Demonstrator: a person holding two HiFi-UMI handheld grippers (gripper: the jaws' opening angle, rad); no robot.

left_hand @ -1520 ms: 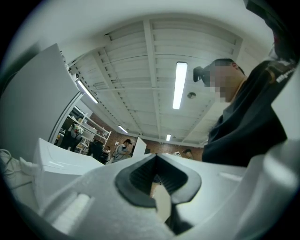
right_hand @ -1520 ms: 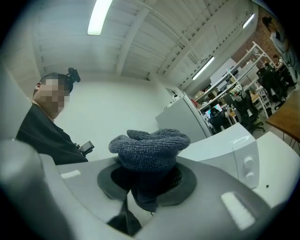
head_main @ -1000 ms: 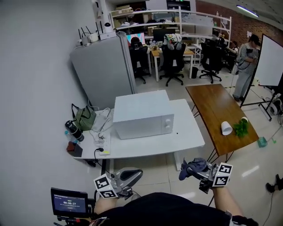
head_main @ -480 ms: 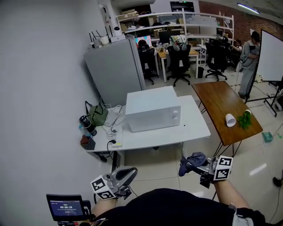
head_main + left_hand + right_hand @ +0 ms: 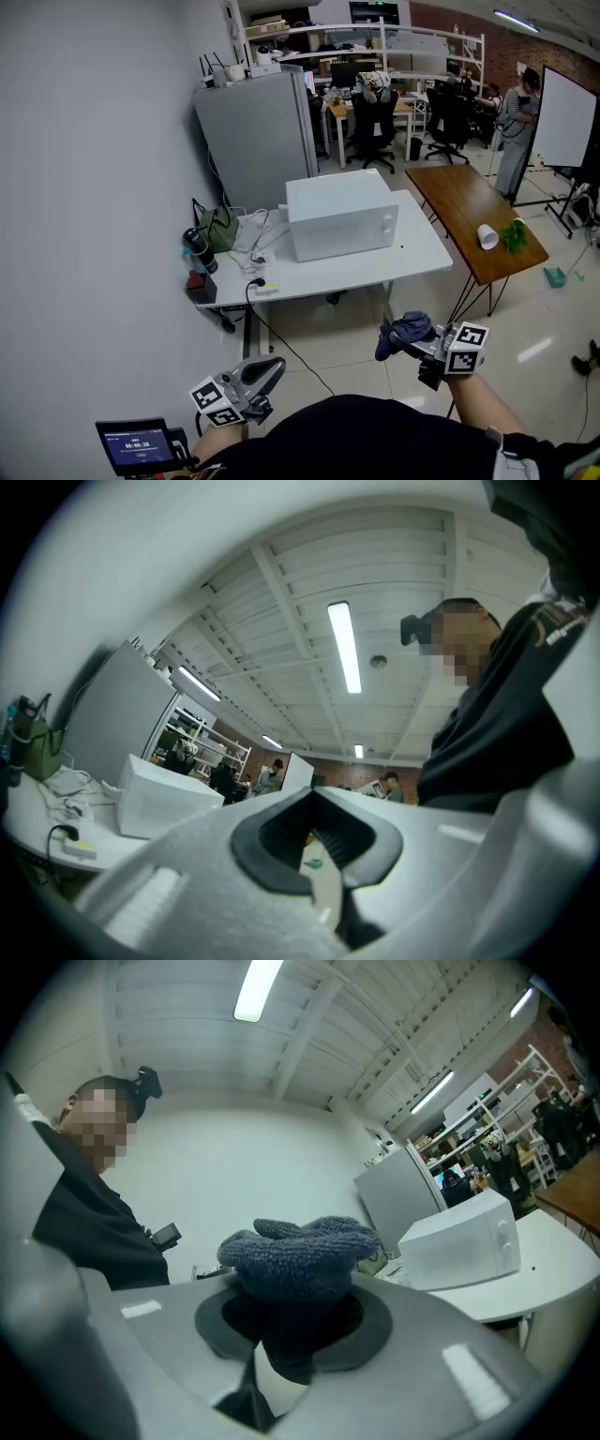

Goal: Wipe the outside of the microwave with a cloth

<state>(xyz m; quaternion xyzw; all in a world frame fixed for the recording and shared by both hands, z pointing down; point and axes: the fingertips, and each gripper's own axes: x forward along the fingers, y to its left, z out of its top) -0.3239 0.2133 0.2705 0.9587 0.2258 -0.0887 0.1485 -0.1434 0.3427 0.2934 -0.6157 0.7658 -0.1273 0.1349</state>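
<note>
The white microwave [image 5: 342, 217] stands on a white table [image 5: 412, 267], well ahead of me across open floor. It also shows small in the left gripper view as a microwave [image 5: 161, 803] and in the right gripper view as a microwave [image 5: 464, 1239]. My right gripper [image 5: 401, 343] is held low near my body, shut on a bunched blue-grey cloth [image 5: 405, 329]. In its own view the cloth [image 5: 300, 1251] bulges out above the right gripper [image 5: 291, 1326]. My left gripper [image 5: 272, 368] is also low by my body, its jaws closed together on nothing, as the left gripper [image 5: 314, 808] view confirms.
A grey cabinet [image 5: 262, 141] stands behind the table. On the table's left end lie cables and a power strip [image 5: 265, 287], a green bag [image 5: 218, 228] and a bottle [image 5: 197, 251]. A wooden table [image 5: 469, 211] to the right carries a white cup [image 5: 487, 237]. A person [image 5: 517, 117] stands by a whiteboard [image 5: 564, 122].
The head view has swung, so the table and microwave sit further right and higher in the picture. Both grippers keep their pose near my body; the cloth stays gripped.
</note>
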